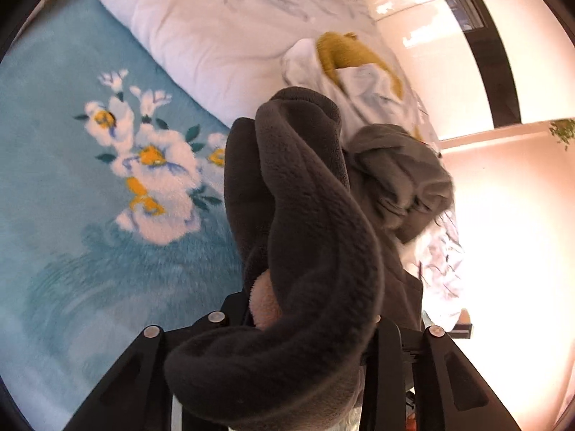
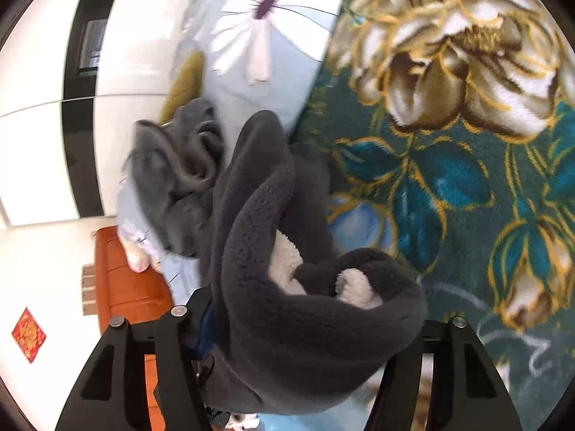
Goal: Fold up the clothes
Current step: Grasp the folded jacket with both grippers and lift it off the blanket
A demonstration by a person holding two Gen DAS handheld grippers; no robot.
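A dark grey fleece garment (image 1: 309, 237) with a pale plush lining hangs bunched from my left gripper (image 1: 302, 327), which is shut on it; the fingertips are hidden under the fabric. The same garment (image 2: 287, 251) fills the right wrist view, where my right gripper (image 2: 305, 327) is shut on it too, its white lining (image 2: 287, 262) showing. The garment is lifted above the bed. A second, lighter grey garment (image 1: 402, 176) lies crumpled behind it and also shows in the right wrist view (image 2: 176, 168).
A teal floral blanket (image 1: 90, 179) covers the bed, darker teal with gold flowers in the right wrist view (image 2: 449, 179). A white duvet (image 1: 215, 36), a mustard garment (image 1: 341, 50), a flower-print pillow (image 2: 258, 36) and an orange cabinet (image 2: 125, 280) are nearby.
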